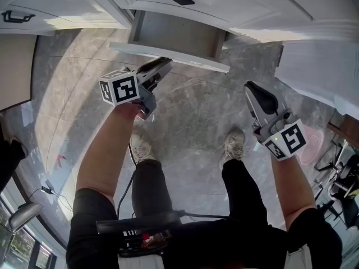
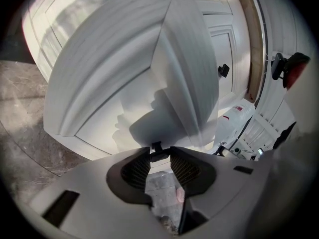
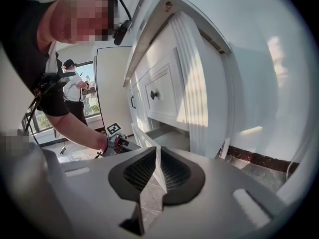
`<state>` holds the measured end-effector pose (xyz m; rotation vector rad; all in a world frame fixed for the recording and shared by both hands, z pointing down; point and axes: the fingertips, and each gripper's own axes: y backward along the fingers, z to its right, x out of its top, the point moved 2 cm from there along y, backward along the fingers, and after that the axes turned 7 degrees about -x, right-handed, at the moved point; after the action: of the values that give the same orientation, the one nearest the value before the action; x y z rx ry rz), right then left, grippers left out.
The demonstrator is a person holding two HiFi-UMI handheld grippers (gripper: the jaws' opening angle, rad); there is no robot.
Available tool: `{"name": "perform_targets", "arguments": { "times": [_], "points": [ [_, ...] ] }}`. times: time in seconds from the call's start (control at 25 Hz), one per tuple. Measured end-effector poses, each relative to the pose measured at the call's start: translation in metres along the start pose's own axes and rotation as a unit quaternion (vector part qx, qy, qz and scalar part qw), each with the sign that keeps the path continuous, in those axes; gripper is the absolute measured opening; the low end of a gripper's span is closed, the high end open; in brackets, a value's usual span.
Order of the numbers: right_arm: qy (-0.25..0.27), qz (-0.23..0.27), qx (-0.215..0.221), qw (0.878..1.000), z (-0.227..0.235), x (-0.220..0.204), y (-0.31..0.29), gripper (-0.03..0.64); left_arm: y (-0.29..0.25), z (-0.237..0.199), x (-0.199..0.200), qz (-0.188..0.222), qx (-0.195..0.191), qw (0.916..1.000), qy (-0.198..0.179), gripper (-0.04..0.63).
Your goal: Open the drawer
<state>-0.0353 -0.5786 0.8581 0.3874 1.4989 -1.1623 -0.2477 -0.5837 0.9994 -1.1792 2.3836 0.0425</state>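
While the left gripper [image 2: 158,159] pinches the black pull [image 2: 157,150] of the drawer [image 1: 168,56], which stands partly out of the white cabinet [image 1: 252,4], draw straight and level away from the cabinet. The right gripper [image 3: 157,167], pressed together and empty, hangs clear of the cabinet.

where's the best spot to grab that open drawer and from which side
Grip the small dark handle on the drawer front, coming straight at the front with a jaw on each side. The front is a broad panel too wide to pinch, so the handle is the only part that sticks out. The left gripper is shut on it that way.
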Motion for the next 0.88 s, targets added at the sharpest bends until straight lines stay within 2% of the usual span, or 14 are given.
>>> {"name": "perform_targets", "arguments": {
  "times": [0.88],
  "points": [
    [0.008,-0.004,0.007,1.0,-0.005,0.001,-0.005,0.002,0.032,0.013,-0.043,-0.013,-0.007,0.9999,-0.003,0.126]
  ]
}}
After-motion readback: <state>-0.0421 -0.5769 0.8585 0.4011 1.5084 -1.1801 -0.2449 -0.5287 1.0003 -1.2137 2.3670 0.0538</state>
